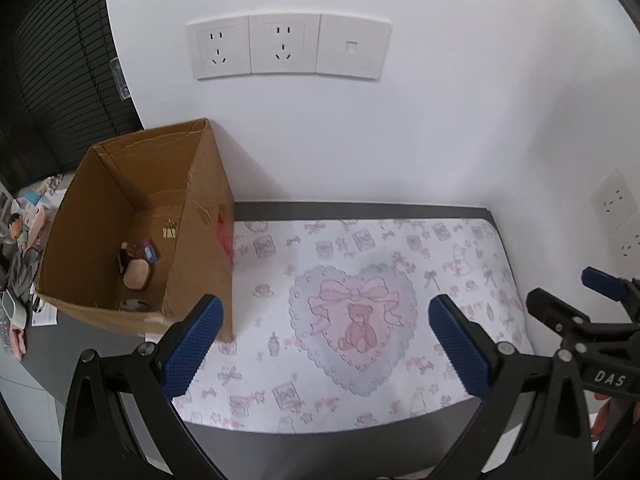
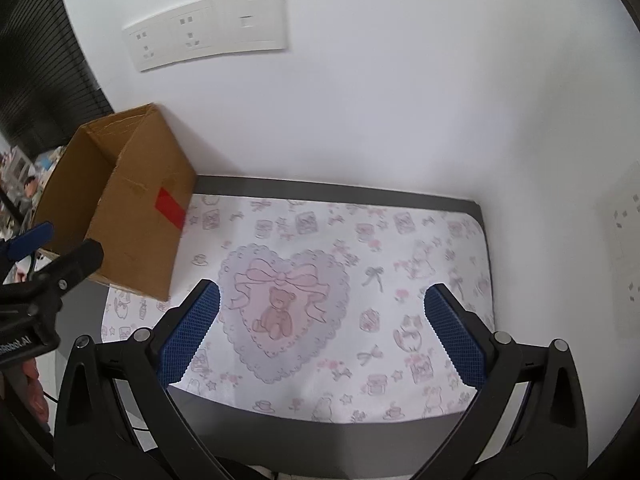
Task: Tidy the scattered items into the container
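Cardboard box (image 1: 132, 232): far left of the desk against the wall, open top up, so items drop in.
Contents: a gold binder clip (image 1: 170, 229) and other small items lie on its floor.
Mat (image 1: 360, 320): bear-print, nothing loose on it; tidying looks finished.
Left gripper (image 1: 324, 344): spread wide, empty, near the box.
Right gripper (image 2: 320, 336): spread wide, empty, over the mat.

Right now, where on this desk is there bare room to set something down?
The whole patterned mat is free, from the cardboard box on its left across to the right wall. The open left hand-held gripper and right hand-held gripper hover above it. Inside the box, small items crowd the floor.
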A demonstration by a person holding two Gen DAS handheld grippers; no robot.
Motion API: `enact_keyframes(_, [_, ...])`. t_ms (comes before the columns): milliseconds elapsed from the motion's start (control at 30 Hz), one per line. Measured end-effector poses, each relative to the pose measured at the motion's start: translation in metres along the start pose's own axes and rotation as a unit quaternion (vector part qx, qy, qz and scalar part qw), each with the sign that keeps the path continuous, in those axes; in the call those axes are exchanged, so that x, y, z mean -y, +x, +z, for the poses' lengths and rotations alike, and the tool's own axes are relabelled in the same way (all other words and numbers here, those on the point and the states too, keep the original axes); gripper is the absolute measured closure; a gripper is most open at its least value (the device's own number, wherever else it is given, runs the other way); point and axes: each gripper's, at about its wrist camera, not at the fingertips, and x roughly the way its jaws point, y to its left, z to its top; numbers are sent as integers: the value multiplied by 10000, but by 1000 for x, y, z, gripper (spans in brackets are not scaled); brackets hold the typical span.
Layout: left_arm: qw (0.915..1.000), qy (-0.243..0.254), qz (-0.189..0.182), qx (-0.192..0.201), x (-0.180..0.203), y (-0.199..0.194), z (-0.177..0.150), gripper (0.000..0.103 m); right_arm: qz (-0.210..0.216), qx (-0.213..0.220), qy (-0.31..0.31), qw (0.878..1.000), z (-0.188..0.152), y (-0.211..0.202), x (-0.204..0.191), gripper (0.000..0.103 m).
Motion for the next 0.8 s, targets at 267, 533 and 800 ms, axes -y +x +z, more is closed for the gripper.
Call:
enact_keyframes(267, [9991, 139, 384, -103, 10, -46, -16, 1, -150, -144, 185, 9996, -32, -42, 18, 0])
enact_keyframes(533, [9964, 64, 766, -349, -1, -67, -34, 1, 92, -226, 239, 9994, -50, -70, 12, 0])
enact_keyframes(800, [9964, 141, 733, -411, 2, -73, -39, 1, 223, -225, 128, 9994, -54, -81, -6, 0])
